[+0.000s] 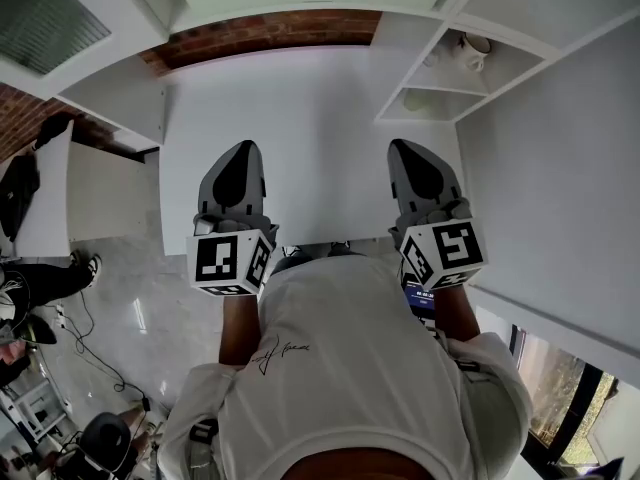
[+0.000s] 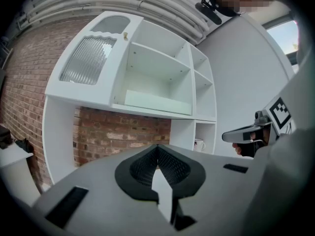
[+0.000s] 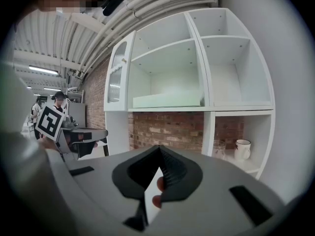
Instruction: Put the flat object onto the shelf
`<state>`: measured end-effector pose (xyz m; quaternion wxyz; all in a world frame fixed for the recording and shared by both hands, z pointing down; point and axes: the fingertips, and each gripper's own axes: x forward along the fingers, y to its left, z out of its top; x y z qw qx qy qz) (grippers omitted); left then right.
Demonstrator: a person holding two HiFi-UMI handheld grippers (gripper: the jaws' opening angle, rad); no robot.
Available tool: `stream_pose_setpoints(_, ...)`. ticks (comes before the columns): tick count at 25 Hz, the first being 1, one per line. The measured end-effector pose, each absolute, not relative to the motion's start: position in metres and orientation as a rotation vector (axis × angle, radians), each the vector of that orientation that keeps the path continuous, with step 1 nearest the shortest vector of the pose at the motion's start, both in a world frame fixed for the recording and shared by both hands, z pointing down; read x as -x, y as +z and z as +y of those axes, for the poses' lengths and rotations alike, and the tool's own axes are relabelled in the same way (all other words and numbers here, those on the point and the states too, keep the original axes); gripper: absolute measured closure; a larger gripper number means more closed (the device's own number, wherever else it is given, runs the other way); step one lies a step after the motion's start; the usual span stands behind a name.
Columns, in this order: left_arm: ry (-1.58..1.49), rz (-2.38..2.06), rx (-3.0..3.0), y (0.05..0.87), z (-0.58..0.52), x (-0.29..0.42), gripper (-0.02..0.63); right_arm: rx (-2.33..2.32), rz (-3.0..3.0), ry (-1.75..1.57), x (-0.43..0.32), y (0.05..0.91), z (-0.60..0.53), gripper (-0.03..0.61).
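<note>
On the wide middle compartment of the shelf (image 3: 205, 68), upper centre of the right gripper view: flat object (image 3: 167, 101), lying level on the board with its long edge facing outward, apparently already placed. Lower in the head view, over the bare white table (image 1: 310, 118) and well apart from that compartment: left gripper (image 1: 241, 151) and right gripper (image 1: 400, 148), both closed tip to tip and carrying nothing (pale sliver in the slit behind the tips read as tabletop seen through the gap, not as a held item). Handling, judged from appearance only: thin, pale panel, probably light and rigid, smooth-faced and therefore likely slippery under the pads; no sag visible along the front edge. For any re-grip, take hold on the near long edge, one gripper toward each end, pads flat on the upper and lower faces. Avoid a single central bite, risking tilt, and avoid the corners. Keep level while sliding; expect little resistance on the painted board. Keep clear of the mug (image 3: 242, 149) at lower right.
</note>
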<state>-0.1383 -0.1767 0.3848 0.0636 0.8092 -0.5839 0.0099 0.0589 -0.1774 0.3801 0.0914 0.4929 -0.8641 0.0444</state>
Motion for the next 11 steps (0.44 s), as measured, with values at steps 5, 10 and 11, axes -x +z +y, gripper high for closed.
stream_pose_setpoints(5,0.014,-1.778,-2.445,0.381,-0.177,0.146,0.601,-1.489,-2.555,0.139,-0.065,0.379,-0.175,0.552)
stream_pose_setpoints(10,0.045,-1.738,-2.454,0.386,-0.175,0.141,0.6,-1.55,-2.529,0.163,-0.076,0.377,-0.176,0.552)
stream_pose_setpoints(11,0.052,-1.731,-2.454,0.387,-0.174,0.14,0.6,-1.562,-2.528,0.162,-0.077,0.375,-0.177,0.552)
